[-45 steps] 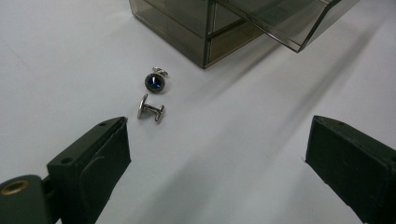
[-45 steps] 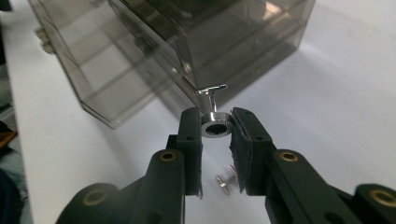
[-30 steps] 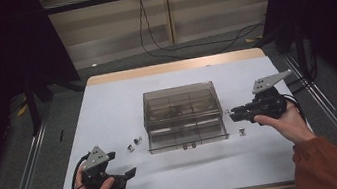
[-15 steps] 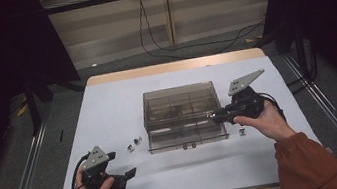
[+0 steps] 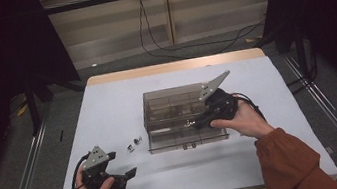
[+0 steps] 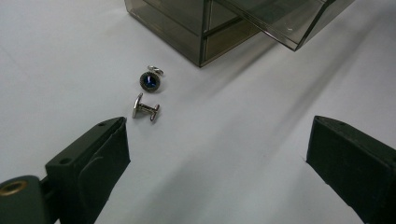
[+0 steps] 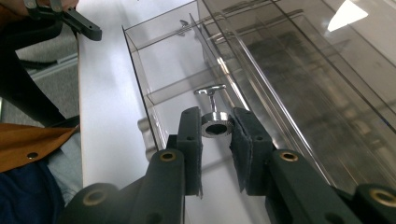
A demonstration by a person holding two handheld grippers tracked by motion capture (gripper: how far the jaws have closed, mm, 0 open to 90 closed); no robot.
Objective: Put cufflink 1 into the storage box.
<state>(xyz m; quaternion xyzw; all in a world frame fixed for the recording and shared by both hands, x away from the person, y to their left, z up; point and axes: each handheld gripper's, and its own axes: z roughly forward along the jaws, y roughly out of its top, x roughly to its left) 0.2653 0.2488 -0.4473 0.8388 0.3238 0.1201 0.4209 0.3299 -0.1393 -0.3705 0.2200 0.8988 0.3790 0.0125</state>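
Box, mid-surface, lid up: our right gripper grips a cufflink over its front compartment. Left gripper: jaws open.

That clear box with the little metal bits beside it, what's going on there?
A person is sorting cufflinks into a smoky clear compartment box on a white table. The right claw is clamped on one silver cufflink and holds it over the box's front compartments. The left claw rests open on the table, facing two more cufflinks that lie beside the box, not yet picked up.
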